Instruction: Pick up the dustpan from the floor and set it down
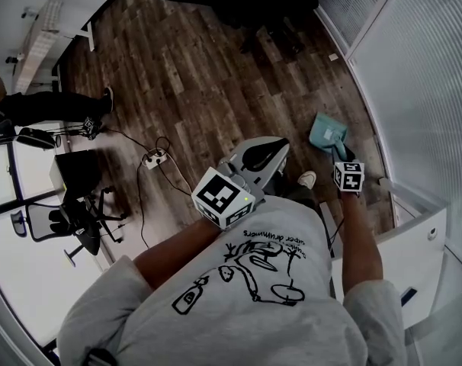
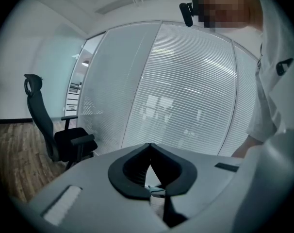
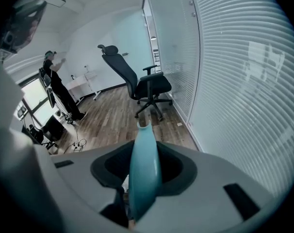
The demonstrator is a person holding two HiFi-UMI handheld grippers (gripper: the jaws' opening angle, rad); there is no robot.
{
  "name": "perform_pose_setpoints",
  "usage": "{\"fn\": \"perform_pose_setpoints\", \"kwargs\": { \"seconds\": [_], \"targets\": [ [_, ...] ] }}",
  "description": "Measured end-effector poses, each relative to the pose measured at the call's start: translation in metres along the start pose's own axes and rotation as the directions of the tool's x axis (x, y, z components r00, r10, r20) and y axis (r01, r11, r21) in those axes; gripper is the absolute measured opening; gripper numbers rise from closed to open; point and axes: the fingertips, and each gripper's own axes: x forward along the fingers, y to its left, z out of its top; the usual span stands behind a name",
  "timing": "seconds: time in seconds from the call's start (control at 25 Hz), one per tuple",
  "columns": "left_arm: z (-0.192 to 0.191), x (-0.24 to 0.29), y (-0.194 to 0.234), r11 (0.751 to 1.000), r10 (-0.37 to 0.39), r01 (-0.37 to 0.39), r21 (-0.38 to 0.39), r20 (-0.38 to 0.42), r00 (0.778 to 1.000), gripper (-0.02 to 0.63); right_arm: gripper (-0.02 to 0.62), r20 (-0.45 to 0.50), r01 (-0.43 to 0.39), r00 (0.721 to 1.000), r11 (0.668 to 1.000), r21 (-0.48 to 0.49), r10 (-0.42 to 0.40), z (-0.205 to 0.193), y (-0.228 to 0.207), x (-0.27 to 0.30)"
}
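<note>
I've got the R gripper [image 3: 145, 152] clamped on the teal dustpan [image 1: 326, 133]. In the right gripper view the teal plastic stands edge-on betw the pads, both pressed against it, and reaches out past the tips. From the head view the grip looks to be at the handle end, w/ the scoop pointing away from the gripper. The pan is over the wood floor [image 1: 193, 75], close to the glass wall w/ blinds [image 1: 425, 90]. Can't tell if it touches the boards or hangs just above them.

L gripper [image 2: 149, 148] has its jaws brought together, tips meeting, nothing betw them. It's held out in front of the grey shirt [image 1: 239, 303] and looks at the glass wall.

A white shoe [image 1: 307, 179] shows on the floor betw the two grippers. A power strip [image 1: 152, 158] w/ loose cables lies left of the L gripper. A black office chair [image 3: 147, 84] stands further along the glass, and a person in dark clothes [image 3: 57, 91] stands at the far side of the room
</note>
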Motion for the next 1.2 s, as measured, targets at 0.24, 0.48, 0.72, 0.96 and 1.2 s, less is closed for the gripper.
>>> {"fn": "perform_pose_setpoints", "kwargs": {
  "seconds": [0.24,0.48,0.72,0.96,1.2],
  "targets": [
    [-0.005,0.002,-0.003,1.000,-0.009,0.009,0.000,0.001,1.000,0.002,0.112,-0.020,-0.023,1.000,1.000,-0.003,0.023,-0.010,0.007,0.005],
    [-0.005,0.006,-0.006,1.000,-0.026,0.026,0.002,0.004,1.000,0.002,0.117,-0.071,-0.053,0.996,0.999,0.002,0.053,-0.029,0.023,0.004],
    [-0.006,0.008,-0.008,0.999,-0.033,0.033,0.005,-0.002,0.999,0.002,0.123,-0.106,-0.076,0.991,0.997,0.011,0.077,-0.052,0.037,0.003],
    [-0.004,0.007,-0.009,0.999,-0.040,0.040,0.006,-0.004,0.999,0.002,0.129,-0.145,-0.087,0.985,0.995,0.048,0.093,-0.072,0.051,0.001],
    [-0.004,0.008,-0.011,0.999,-0.041,0.041,0.009,-0.002,0.999,0.002,0.137,-0.182,-0.108,0.976,0.991,0.078,0.120,-0.087,0.060,0.004]
  ]
}}
